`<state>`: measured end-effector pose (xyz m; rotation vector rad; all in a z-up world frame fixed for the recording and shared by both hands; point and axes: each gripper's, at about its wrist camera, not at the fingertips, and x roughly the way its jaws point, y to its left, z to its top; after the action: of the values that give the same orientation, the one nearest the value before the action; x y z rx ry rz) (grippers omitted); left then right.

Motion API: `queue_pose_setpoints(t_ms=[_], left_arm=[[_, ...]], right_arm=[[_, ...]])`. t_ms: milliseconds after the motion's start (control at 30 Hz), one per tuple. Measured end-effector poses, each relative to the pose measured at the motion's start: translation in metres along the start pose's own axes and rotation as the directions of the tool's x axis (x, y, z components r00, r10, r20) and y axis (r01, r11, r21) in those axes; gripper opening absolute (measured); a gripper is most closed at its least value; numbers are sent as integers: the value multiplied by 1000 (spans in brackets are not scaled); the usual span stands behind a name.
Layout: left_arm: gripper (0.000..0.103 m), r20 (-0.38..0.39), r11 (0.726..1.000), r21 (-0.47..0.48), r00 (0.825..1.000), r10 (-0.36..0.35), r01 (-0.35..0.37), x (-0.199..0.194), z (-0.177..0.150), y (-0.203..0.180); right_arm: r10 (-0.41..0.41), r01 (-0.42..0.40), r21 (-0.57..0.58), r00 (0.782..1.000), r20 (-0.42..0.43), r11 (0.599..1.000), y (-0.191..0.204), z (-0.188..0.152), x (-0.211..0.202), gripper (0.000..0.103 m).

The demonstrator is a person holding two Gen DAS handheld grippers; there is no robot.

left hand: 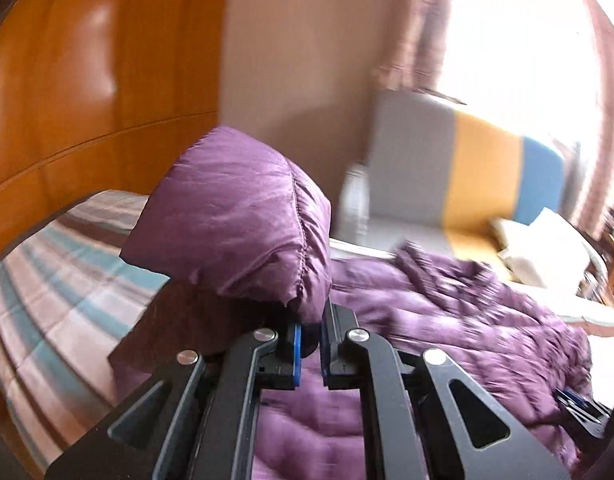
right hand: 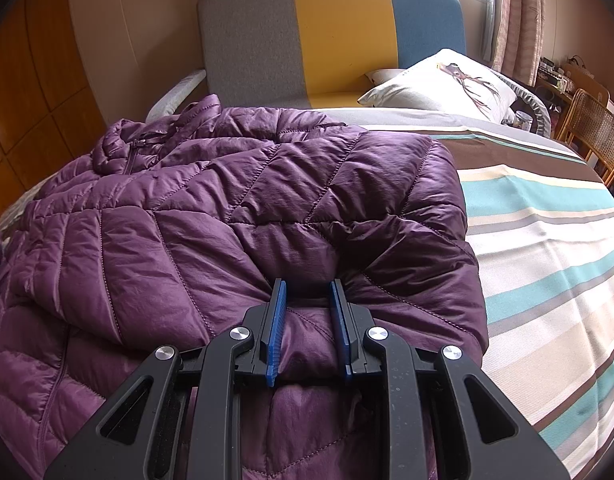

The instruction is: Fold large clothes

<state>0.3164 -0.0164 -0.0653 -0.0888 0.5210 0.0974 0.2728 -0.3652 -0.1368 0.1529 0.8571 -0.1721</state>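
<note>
A purple jacket (right hand: 235, 208) lies spread on the striped bed (right hand: 547, 240), its cuffed sleeve end (left hand: 235, 216) clamped and raised in the left gripper (left hand: 310, 344), while the right gripper (right hand: 309, 320), angled downward, pinches a puffed fold of the jacket near its right edge.

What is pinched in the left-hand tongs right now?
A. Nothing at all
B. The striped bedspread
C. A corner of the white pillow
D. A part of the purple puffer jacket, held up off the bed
D: in the left wrist view the left tongs are clamped on a puffy end of the purple jacket, which stands raised above the striped bedspread.
</note>
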Motion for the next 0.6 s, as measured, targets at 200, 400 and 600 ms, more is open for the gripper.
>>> queue_pose_setpoints(t_ms=[200,400,600], left_arm=[[6,-56,984,138,992,-110,117,5,-20,-80],[6,-119,945,247,974,-192,217,1,-51,-127],[9,-195,903,299,946,-258,308,1,-67,-153]], right_arm=[[-2,2,-2,1000,0,1000,0,0,0,23],[0,0,1,1000,0,1000,-1,0,0,23],[5,-5,8,1000,1,1000,-1,1,-1,23]])
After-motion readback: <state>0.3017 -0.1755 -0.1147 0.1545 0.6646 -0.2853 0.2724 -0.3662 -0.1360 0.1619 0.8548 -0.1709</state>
